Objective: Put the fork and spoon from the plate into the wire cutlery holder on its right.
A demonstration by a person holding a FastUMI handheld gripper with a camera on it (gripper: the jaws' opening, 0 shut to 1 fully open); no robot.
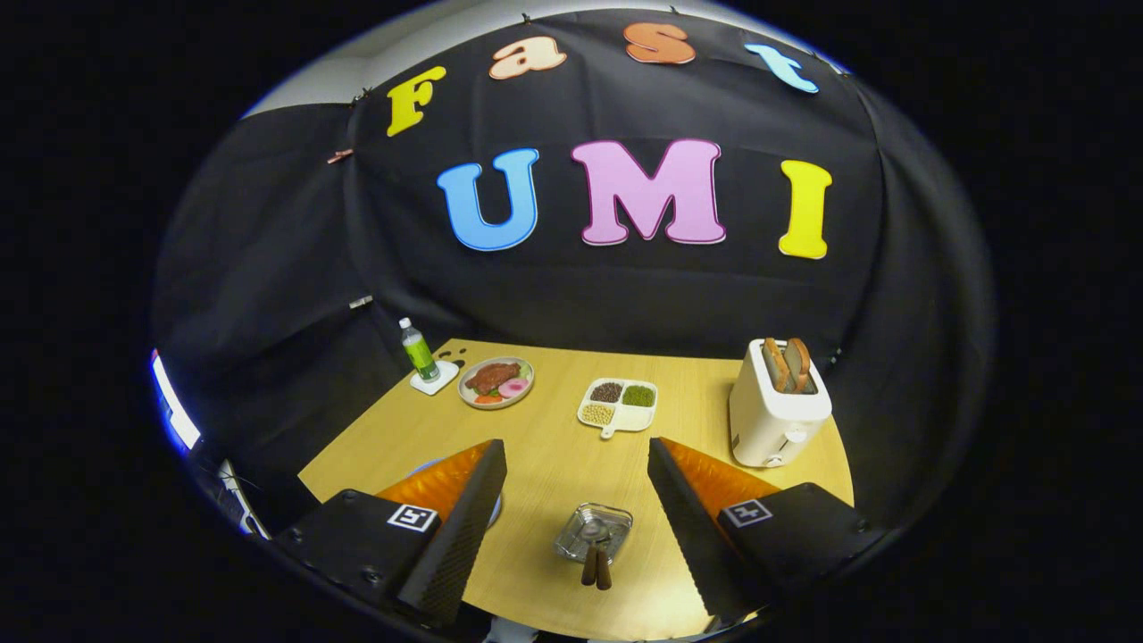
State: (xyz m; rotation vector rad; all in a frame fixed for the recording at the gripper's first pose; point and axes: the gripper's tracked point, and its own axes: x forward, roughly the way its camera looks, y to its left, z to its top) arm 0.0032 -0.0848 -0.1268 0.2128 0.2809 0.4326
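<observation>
empty spread tongs (pixel 576 464) over holder (pixel 593 531)

The gripper's (pixel 576 487) fingers (pixel 464 527) stand spread above the wire cutlery holder (pixel 593 532), which holds two brown handles (pixel 596 566).

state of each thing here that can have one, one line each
claw: open, nothing between its fingers
wire cutlery holder: upright between the fingers, two brown handles sticking out
toaster: two slices of toast standing up in its slots
bottle: upright on a white coaster, cap on
divided dish: three sections filled, one bare
</observation>
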